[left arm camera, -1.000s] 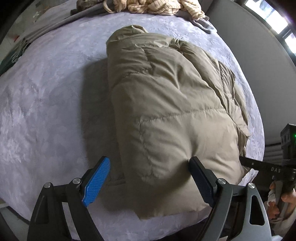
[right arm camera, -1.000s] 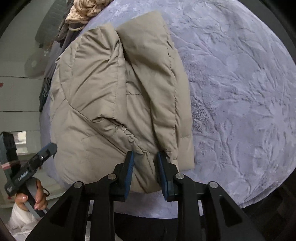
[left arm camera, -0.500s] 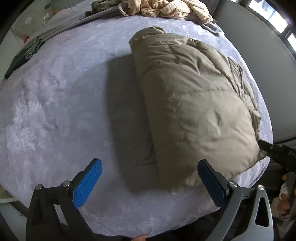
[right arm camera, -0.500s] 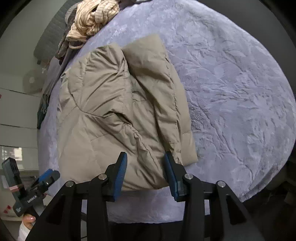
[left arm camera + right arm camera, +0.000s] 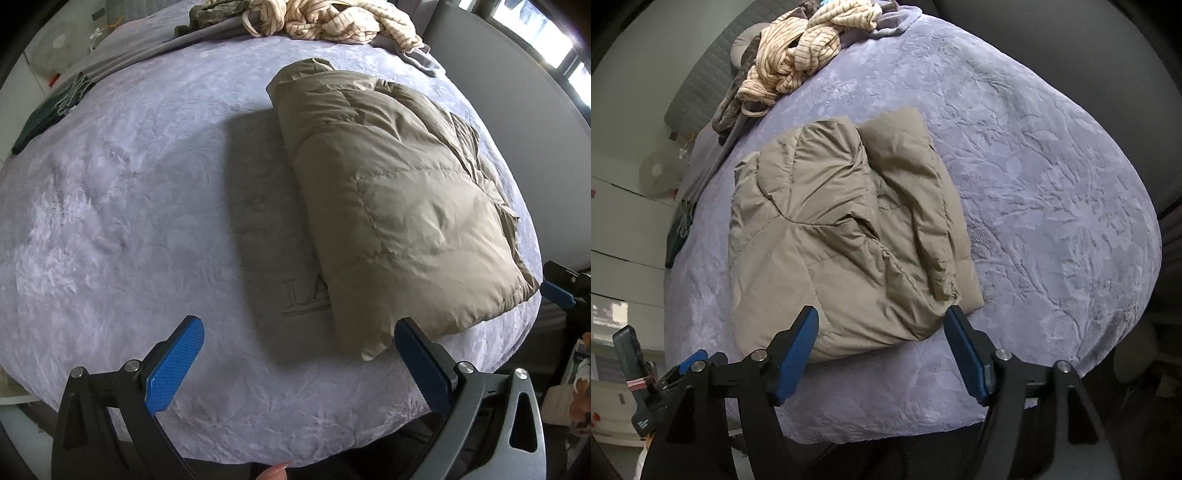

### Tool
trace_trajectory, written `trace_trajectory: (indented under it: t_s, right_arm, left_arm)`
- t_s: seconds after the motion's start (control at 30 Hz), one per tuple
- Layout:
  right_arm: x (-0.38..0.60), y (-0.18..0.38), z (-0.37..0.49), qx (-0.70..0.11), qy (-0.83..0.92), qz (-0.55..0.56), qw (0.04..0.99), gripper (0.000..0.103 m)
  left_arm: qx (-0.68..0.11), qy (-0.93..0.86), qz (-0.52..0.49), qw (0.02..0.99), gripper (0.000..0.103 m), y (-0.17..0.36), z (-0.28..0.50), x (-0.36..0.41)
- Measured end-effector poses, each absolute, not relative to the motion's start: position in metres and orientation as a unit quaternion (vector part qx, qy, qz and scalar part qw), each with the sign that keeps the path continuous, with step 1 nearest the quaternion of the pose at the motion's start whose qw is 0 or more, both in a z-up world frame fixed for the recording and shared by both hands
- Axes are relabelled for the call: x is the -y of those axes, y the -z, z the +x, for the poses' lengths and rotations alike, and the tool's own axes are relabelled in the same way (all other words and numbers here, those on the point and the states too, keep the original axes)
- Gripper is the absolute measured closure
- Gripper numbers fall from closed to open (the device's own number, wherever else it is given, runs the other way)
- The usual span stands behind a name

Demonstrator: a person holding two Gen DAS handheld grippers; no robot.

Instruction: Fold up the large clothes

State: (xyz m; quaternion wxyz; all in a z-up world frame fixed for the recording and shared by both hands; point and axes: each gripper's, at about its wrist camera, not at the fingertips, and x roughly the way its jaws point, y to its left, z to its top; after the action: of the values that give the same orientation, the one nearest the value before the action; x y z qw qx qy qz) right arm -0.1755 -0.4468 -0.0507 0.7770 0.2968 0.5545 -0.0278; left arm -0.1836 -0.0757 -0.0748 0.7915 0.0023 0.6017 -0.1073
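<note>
Through the left wrist camera we saw the left gripper [image 5: 299, 365] held over the near edge of the bed, its blue pads [image 5: 173, 369] spread as wide as they went and nothing between them but the lavender plush bedspread [image 5: 122, 206]. The folded khaki puffer jacket [image 5: 399, 199] lay just ahead and to the right, its near corner close to the right-hand pad but not touching it. Beside the jacket, embossed letters showed in the spread. At the far end of the bed we saw a cream striped garment [image 5: 325, 18] heaped on grey cloth. At the picture's right edge, part of the right gripper [image 5: 557, 291] showed beyond the jacket's corner.

Through the right wrist camera we saw the right gripper [image 5: 882, 350] above the near hem of the puffer jacket [image 5: 834, 236], its jaws opening, the pads clear of the fabric and gripping nothing. The jacket sat folded on the bedspread [image 5: 1052, 184], one sleeve laid along its right side. The striped garment [image 5: 798, 48] lay at the far end, and the left gripper [image 5: 672, 373] showed at lower left.
</note>
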Motion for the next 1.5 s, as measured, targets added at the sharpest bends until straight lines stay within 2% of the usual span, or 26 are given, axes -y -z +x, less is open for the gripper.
trace_trajectory:
  t_s: [0.57, 1.27, 1.3, 1.37, 1.5]
  right_arm:
    - [0.482, 0.059, -0.075, -0.589, -0.024, 0.277, 0.758, 0.019]
    - [0.521, 0.121, -0.036, -0.635, -0.052, 0.304, 0.709, 0.017]
    - [0.522, 0.123, -0.036, -0.634, -0.053, 0.308, 0.707, 0.015]
    - [0.525, 0.128, -0.034, -0.633, -0.059, 0.319, 0.703, 0.0]
    - [0.533, 0.138, -0.028, -0.624, -0.068, 0.349, 0.696, 0.0]
  left_arm:
    - [-0.614, 0.068, -0.047, 0.785, 0.0, 0.067, -0.109, 0.106]
    - [-0.644, 0.072, -0.057, 0.76, 0.0, 0.095, -0.084, 0.135]
    - [-0.642, 0.079, -0.066, 0.759, 0.0, 0.096, -0.082, 0.134]
    - [-0.64, 0.091, -0.088, 0.758, 0.0, 0.099, -0.077, 0.13]
    - [-0.646, 0.108, -0.141, 0.742, 0.0, 0.11, -0.065, 0.118]
